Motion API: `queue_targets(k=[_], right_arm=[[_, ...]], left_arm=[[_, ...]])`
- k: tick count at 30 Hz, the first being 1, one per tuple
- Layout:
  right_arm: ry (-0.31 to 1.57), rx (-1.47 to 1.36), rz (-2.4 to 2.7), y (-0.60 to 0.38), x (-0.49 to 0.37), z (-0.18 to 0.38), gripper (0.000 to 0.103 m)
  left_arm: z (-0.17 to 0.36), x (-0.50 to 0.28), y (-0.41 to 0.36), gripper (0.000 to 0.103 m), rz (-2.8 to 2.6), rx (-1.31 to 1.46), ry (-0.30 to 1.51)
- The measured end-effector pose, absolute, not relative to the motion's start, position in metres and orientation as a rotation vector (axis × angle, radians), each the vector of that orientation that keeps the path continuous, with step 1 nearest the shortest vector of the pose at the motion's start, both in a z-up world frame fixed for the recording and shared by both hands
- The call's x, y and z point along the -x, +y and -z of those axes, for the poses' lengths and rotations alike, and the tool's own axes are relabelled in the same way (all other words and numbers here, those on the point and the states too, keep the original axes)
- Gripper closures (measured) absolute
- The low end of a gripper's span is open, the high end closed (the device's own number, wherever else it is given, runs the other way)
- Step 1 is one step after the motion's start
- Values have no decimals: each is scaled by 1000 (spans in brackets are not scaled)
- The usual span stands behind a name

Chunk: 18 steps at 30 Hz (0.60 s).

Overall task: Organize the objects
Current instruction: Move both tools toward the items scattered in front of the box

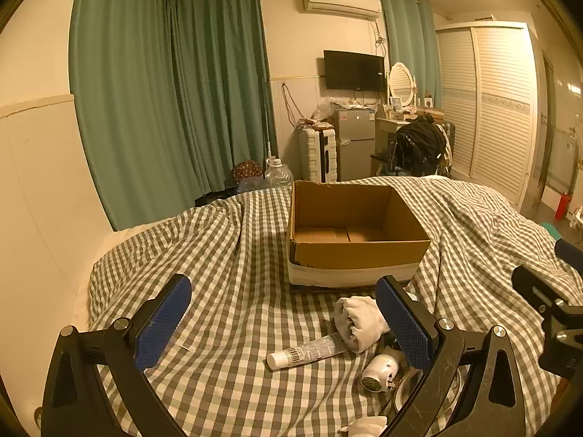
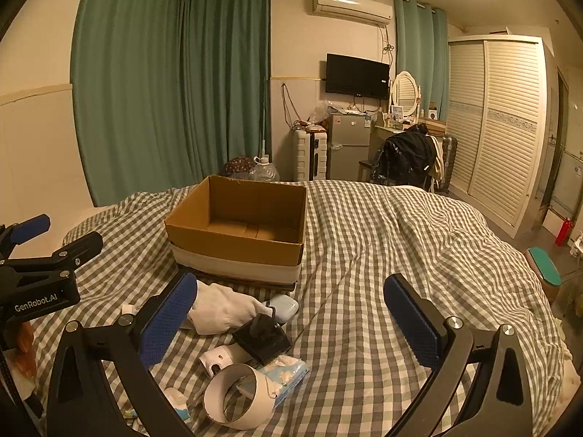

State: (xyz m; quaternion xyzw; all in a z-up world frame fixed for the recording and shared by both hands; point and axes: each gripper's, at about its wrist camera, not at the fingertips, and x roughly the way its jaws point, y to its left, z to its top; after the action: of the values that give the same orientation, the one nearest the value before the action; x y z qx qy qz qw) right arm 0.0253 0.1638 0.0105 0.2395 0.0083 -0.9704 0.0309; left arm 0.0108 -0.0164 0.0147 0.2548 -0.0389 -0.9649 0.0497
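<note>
An open, empty cardboard box (image 1: 359, 233) (image 2: 240, 233) sits on the checked bed cover. In front of it lies a pile of small things: a white sock (image 1: 360, 318) (image 2: 224, 311), a white tube (image 1: 309, 353), a white charger plug (image 1: 380, 371) (image 2: 218, 358), a black binder clip (image 2: 262, 338), a pale blue earbud case (image 2: 284, 306), a roll of tape (image 2: 237, 397) and a tissue pack (image 2: 288, 373). My left gripper (image 1: 284, 322) is open and empty, low over the cover left of the pile. My right gripper (image 2: 291, 322) is open and empty, with its left finger beside the sock.
The bed cover (image 2: 382, 255) is rumpled and spreads wide to the right of the box. A wall runs along the left of the bed. Beyond the bed stand a suitcase (image 1: 319, 153), a small fridge (image 1: 355, 142) and a chair with a black jacket (image 1: 419, 149).
</note>
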Motion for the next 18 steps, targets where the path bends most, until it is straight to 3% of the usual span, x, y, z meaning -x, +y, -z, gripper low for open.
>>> queue_targets(k=[18], right_arm=[[35, -716, 2957, 156, -28, -11, 0]], left_arm=[[-14, -10, -16, 0, 2938, -789, -127]])
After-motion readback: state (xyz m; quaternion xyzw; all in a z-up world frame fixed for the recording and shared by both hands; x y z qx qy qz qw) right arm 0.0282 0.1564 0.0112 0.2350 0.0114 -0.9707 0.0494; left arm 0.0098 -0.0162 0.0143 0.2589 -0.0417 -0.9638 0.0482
